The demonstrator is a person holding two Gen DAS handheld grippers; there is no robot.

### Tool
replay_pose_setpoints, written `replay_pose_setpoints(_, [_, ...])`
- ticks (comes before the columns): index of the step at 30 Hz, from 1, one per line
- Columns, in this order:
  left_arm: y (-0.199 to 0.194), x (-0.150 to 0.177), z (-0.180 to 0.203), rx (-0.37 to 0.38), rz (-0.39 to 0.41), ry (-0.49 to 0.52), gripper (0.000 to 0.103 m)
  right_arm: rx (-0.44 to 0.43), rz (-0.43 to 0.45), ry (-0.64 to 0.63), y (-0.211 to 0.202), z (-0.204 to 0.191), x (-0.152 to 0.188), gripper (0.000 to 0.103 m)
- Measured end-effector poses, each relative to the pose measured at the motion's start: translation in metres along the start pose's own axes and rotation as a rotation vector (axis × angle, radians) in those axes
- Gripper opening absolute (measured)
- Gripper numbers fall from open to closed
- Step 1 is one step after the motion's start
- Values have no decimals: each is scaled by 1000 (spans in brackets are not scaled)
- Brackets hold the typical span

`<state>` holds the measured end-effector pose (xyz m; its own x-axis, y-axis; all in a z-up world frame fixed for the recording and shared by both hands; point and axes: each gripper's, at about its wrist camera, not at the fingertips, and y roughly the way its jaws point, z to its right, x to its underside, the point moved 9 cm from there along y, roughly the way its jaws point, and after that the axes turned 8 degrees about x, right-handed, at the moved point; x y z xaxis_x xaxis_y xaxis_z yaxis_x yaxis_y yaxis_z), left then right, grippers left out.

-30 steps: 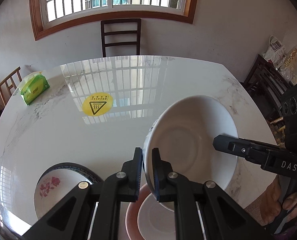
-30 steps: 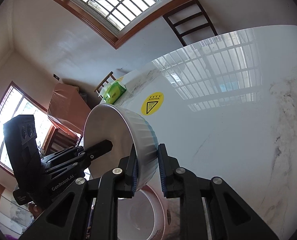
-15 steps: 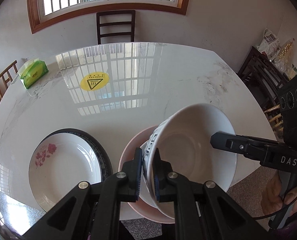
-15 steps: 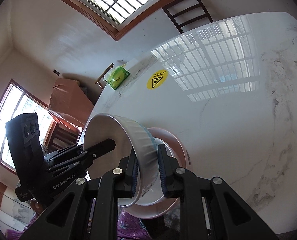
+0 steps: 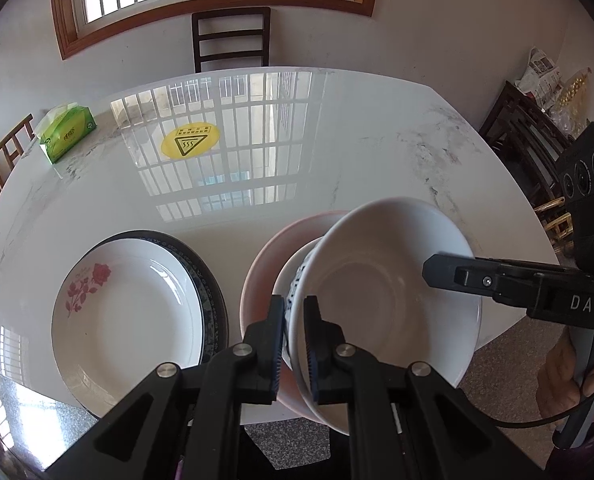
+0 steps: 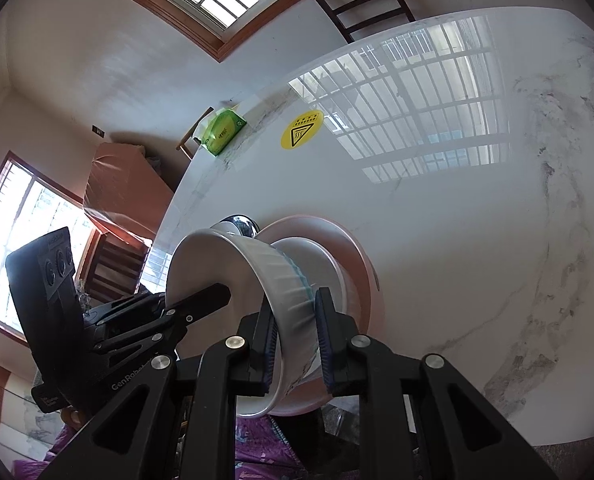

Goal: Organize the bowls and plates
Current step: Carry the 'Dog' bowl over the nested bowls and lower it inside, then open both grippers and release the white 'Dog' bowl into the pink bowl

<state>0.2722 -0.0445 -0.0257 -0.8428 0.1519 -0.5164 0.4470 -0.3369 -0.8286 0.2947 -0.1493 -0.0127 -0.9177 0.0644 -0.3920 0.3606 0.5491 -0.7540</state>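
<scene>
A large white bowl [image 5: 385, 300] with a ribbed outside is gripped at opposite rims by both grippers. My left gripper [image 5: 295, 344] is shut on its near rim; my right gripper [image 6: 295, 338] is shut on the other rim of the white bowl [image 6: 265, 276]. The bowl hangs tilted just over a smaller white bowl [image 5: 293, 268] that sits in a pink bowl [image 5: 269, 256] at the table's near edge. A rose-patterned white plate [image 5: 129, 316] lies on a dark-rimmed plate [image 5: 213, 288] to the left.
The white marble table [image 5: 337, 152] carries a yellow warning sticker [image 5: 190, 144] and a green tissue pack [image 5: 65, 134] at the far left. A dark chair [image 5: 231, 38] stands behind the table. Wooden furniture [image 5: 525, 128] stands at the right.
Both grippers have brought the white bowl down and back toward the near edge, over the pink and small white bowls. The view now shows more of the table and the plates.
</scene>
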Motion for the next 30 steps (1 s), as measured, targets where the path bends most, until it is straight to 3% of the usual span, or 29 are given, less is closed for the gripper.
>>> replay_pose_setpoints(30, [16, 6, -7, -15, -30, 6, 10, 40, -47, 25, 13, 4, 6, 19])
